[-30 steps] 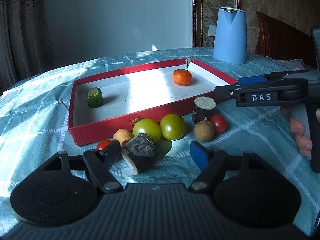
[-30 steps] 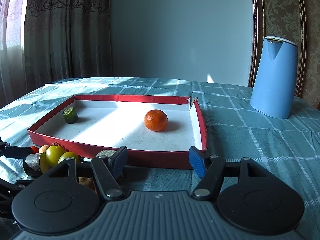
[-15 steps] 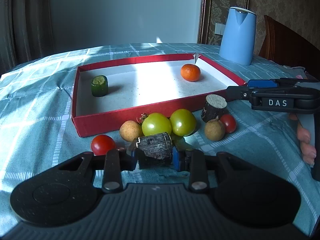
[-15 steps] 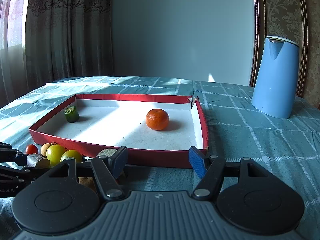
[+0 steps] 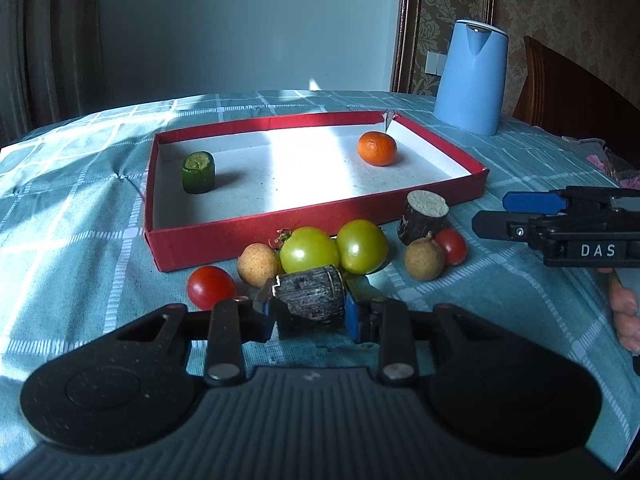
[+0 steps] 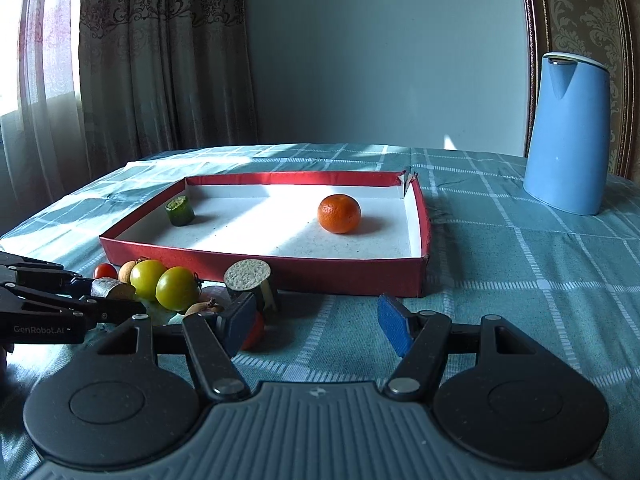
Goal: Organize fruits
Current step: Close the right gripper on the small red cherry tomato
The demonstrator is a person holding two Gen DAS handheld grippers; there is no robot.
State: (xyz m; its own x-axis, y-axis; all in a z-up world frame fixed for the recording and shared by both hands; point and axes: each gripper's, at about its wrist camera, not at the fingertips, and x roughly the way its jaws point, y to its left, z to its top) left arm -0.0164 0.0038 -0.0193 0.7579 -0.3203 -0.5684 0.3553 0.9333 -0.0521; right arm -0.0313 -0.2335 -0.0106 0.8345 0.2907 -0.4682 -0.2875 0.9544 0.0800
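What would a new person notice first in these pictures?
Probably the left tool, shut on a dark cut piece in front of the fruit pile. Behind it, the red tray catches sunlight and holds only an orange at its right and a green cut piece at its left.

This was a room in a home — most likely a dining room. A blue-green checked cloth covered the counter. Long curtains with a flower pattern hung by a bright window. The wall had fancy patterned wallpaper and dark wood trim. A blue kettle stood on the cloth, and a brown wooden chair back showed behind it — things a family keeps at home.
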